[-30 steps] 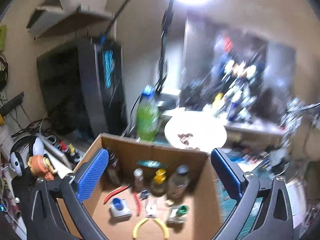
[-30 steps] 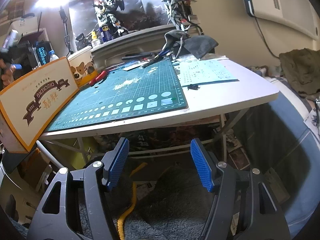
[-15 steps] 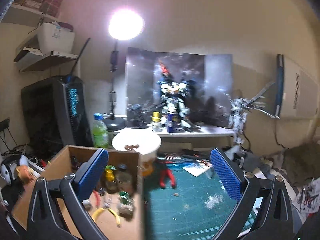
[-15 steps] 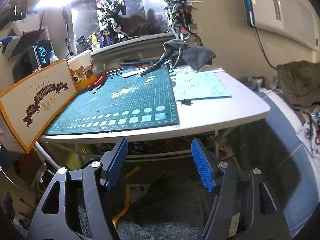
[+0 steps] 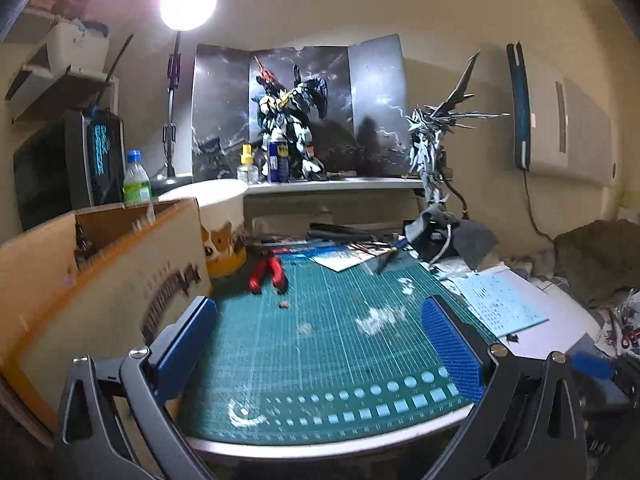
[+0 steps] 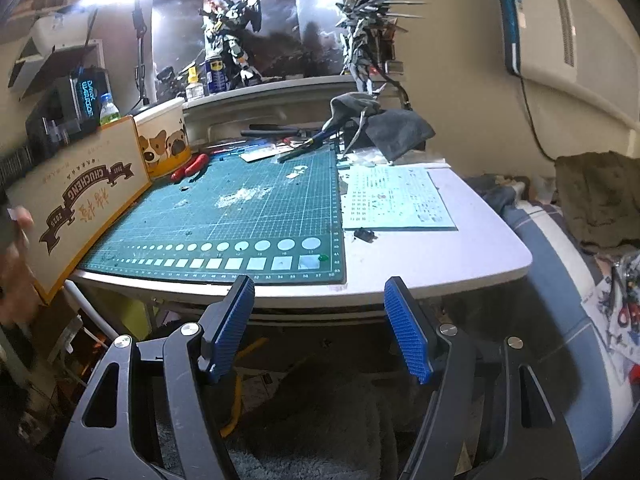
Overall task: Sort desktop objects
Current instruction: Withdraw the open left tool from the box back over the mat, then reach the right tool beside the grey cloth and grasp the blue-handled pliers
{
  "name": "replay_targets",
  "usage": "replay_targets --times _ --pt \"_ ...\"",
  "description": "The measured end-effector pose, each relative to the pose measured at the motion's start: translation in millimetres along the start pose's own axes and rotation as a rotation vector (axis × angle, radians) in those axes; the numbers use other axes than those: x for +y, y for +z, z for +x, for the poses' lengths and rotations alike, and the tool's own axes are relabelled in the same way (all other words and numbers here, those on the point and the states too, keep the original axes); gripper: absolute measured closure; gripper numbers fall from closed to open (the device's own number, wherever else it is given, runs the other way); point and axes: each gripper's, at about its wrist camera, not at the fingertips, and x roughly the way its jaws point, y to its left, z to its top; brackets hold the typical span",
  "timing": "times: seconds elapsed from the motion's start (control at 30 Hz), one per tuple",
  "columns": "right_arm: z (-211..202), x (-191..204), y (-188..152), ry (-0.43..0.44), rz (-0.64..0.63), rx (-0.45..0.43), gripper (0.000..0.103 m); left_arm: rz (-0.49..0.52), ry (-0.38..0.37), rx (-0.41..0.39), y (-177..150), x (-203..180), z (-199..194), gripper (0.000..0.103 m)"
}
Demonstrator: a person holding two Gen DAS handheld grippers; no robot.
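Across the lower frame of each view, left gripper (image 5: pixel 320 344) and right gripper (image 6: pixel 320 328) hang empty, fingers apart, before the green cutting mat (image 6: pixel 256 216).

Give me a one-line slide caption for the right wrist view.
Open right tongs hover below the desk edge, facing the green cutting mat, red-handled pliers and cardboard box.

Dim room; lamp (image 5: pixel 188 0) glares upper left. Box (image 5: pixel 100 280) motion-blurred in left view. Fisheye bends edges.
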Motion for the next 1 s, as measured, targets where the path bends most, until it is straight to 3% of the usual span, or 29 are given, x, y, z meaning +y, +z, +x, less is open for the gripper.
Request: replay_targets --times 0.27,0.5,0.63,0.87,1.0 --pt "11.9 -5.8 4.2 0.003 0.006 0.007 0.037 0.029 -0.022 0.003 -18.1 -3.5 -3.0 0.0" --pt "17.9 -14.5 19.6 0.025 -0.014 0.002 0.038 0.048 -0.017 0.038 -9.5 -2.3 15.8 0.0" --pt "30.9 -22.5 48.6 0.101 0.019 -0.004 0.037 0.04 0.001 0.046 -6.2 0.4 23.3 0.0" --pt "111.1 -31.5 118.0 0.178 0.059 0.043 0.04 0.014 0.043 0.04 5.7 10.4 32.1 0.0" --pt "180.3 -40.2 152.5 0.276 0.19 0.123 0.043 0.005 0.062 0.034 11.3 14.3 37.3 0.0"
